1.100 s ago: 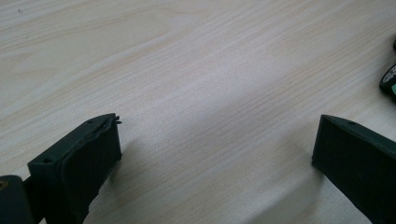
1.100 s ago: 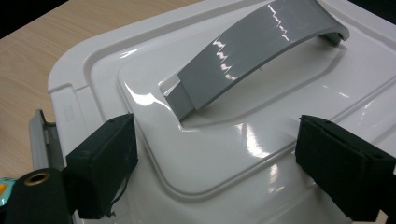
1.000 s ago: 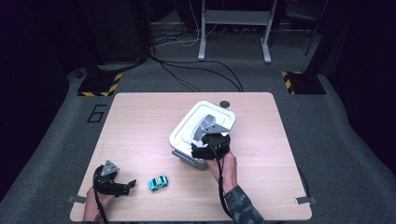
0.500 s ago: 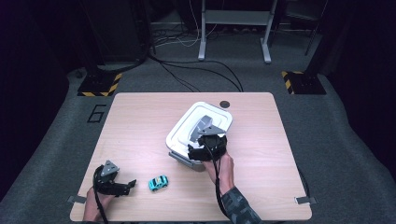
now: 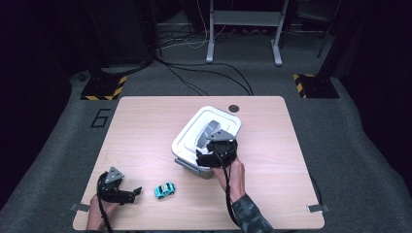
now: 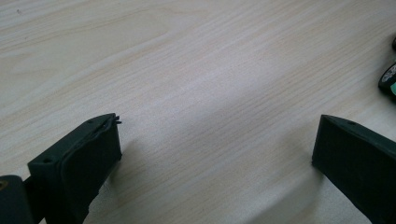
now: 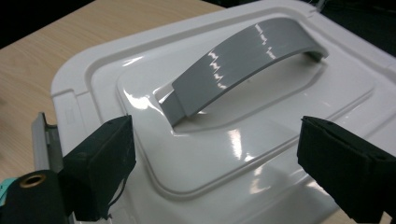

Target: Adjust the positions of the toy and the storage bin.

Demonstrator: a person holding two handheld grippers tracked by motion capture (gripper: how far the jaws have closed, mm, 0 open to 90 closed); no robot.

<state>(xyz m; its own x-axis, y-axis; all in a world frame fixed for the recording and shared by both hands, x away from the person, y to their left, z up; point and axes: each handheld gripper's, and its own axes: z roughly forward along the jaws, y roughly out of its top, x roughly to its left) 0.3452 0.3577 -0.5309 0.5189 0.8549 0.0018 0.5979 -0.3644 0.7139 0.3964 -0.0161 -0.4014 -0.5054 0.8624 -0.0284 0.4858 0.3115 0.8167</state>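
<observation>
Wooden table (image 5: 145,126): right hand-held gripper (image 5: 217,151) just spread apart, nothing gripped, over white box (image 5: 194,138).

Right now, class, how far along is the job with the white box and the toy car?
Done: the lid sits on the white box, its grey handle free. In hand: the right gripper hovers over the lid, jaws just opened, nothing between them. Left: the toy car lies on the table, outside the box, beside the open left gripper.
</observation>
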